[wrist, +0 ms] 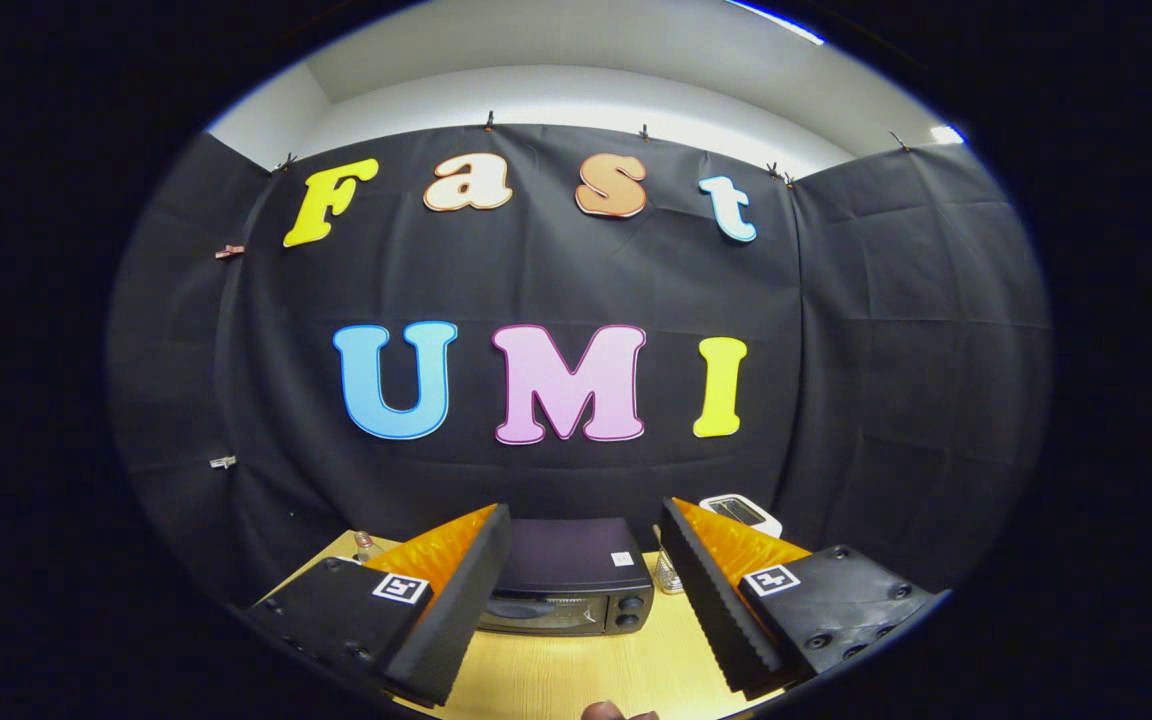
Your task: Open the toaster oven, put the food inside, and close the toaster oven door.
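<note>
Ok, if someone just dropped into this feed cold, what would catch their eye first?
Probably the gripper, its two fingers spread wide with nothing between them. Beyond them, framed in the gap, sits the dark toaster oven on the wooden table, door closed. A small brownish thing peeks in at the table's near edge; too little shows to tell what.

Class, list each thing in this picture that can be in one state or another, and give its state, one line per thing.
toaster oven: door shut, standing on the wooden table beyond the fingers.
gripper: open, fingers spread wide with nothing between them, held back from the oven.
white device: resting behind the oven near the cloth wall; whether it is on cannot be told.
</note>
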`<move>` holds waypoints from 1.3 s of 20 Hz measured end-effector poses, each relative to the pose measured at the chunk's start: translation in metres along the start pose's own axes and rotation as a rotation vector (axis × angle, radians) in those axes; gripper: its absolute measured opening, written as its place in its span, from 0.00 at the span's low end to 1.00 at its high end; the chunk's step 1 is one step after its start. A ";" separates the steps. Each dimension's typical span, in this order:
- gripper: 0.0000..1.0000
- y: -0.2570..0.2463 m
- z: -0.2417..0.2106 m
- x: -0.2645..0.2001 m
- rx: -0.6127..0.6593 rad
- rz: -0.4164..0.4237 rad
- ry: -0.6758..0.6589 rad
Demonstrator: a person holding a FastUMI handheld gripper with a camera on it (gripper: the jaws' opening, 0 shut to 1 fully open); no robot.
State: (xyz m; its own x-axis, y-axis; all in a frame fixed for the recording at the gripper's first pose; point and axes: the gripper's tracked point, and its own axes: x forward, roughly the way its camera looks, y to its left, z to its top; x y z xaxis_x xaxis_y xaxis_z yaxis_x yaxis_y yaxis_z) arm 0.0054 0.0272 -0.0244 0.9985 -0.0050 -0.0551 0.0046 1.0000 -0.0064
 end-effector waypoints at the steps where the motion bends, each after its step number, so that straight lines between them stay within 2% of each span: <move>1: 0.98 -0.001 0.000 -0.001 0.002 -0.002 0.000; 26: 0.98 -0.007 0.018 -0.015 -0.050 0.015 -0.035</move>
State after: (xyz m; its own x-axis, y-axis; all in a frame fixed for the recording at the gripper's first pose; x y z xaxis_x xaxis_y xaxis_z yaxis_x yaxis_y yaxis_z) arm -0.0087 0.0205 -0.0060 0.9997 0.0110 -0.0202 -0.0121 0.9984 -0.0556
